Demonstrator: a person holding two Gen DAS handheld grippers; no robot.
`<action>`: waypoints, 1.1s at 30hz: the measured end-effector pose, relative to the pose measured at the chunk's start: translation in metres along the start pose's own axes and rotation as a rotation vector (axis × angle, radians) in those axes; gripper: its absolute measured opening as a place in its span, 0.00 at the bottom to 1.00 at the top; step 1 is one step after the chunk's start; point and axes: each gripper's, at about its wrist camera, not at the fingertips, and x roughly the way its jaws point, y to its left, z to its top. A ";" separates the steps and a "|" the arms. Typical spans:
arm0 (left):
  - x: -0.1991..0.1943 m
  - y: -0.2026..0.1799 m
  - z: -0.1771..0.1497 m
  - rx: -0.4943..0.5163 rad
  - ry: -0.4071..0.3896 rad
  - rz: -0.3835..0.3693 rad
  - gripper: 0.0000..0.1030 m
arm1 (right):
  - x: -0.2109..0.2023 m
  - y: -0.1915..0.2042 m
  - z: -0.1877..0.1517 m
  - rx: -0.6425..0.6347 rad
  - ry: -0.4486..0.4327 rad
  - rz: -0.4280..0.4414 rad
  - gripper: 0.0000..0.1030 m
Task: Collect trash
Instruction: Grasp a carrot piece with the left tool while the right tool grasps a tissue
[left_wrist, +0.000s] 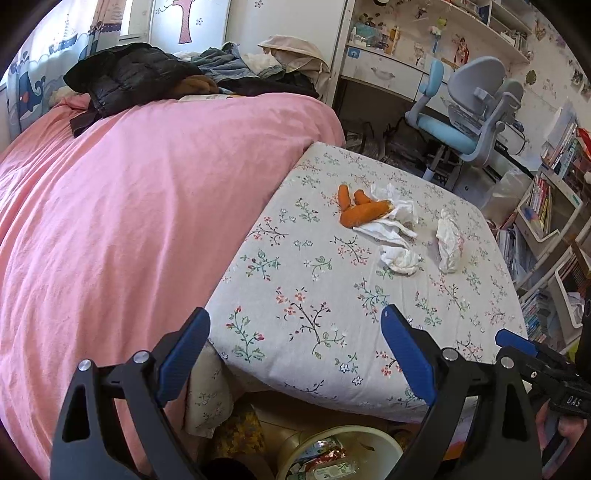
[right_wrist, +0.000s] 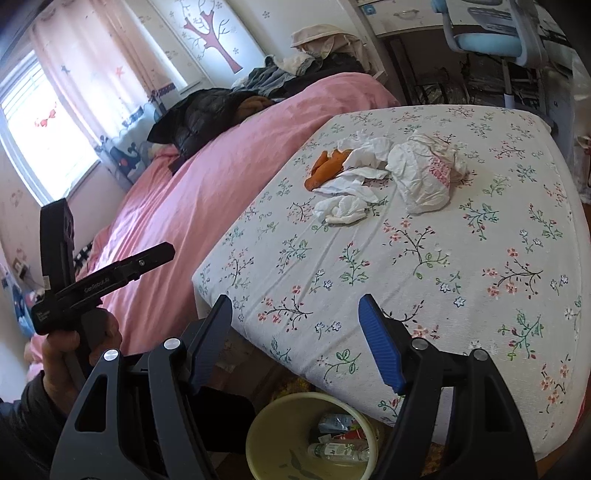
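Grippers both tilted down over the near mattress edge: left gripper (left_wrist: 295, 343) spread, empty; right gripper (right_wrist: 295, 332) spread, empty. Orange peels (left_wrist: 356, 211) and crumpled tissues (left_wrist: 400, 258) lie mid-mattress (left_wrist: 332, 350); longest peel lies crosswise. Bin (right_wrist: 266, 435) below on floor.

- We saw matt black plastic on the left gripper (left_wrist: 295, 332), with ribbed blue pads and shiny round metal pins.
- We found the right gripper (right_wrist: 295, 321) made the same way, its blue pads (right_wrist: 380, 343) finely ridged.
- The floral sheet (left_wrist: 314, 295) was matt woven cotton-like cloth, lightly creased.
- The pink cover (left_wrist: 129, 221) looked like soft, wrinkled matt fabric.
- The white tissues (left_wrist: 400, 260) were thin crumpled paper.
- The crumpled bag (right_wrist: 424, 173) seemed thin, slightly glossy plastic.
- The orange peels (left_wrist: 364, 214) had a dull, rough skin.
- The bin (right_wrist: 266, 424) was smooth, pale yellow plastic.
- The black jacket (left_wrist: 129, 74) showed a quilted, faintly shiny cloth.
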 end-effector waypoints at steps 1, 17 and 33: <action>-0.001 0.000 0.000 -0.001 0.002 0.000 0.87 | 0.001 0.001 0.000 -0.004 0.001 0.000 0.66; 0.040 -0.001 0.059 0.034 -0.025 0.020 0.87 | 0.097 0.036 0.062 -0.207 0.049 -0.109 0.66; 0.144 -0.034 0.113 0.077 0.047 0.025 0.87 | 0.173 -0.016 0.100 -0.310 0.146 -0.211 0.35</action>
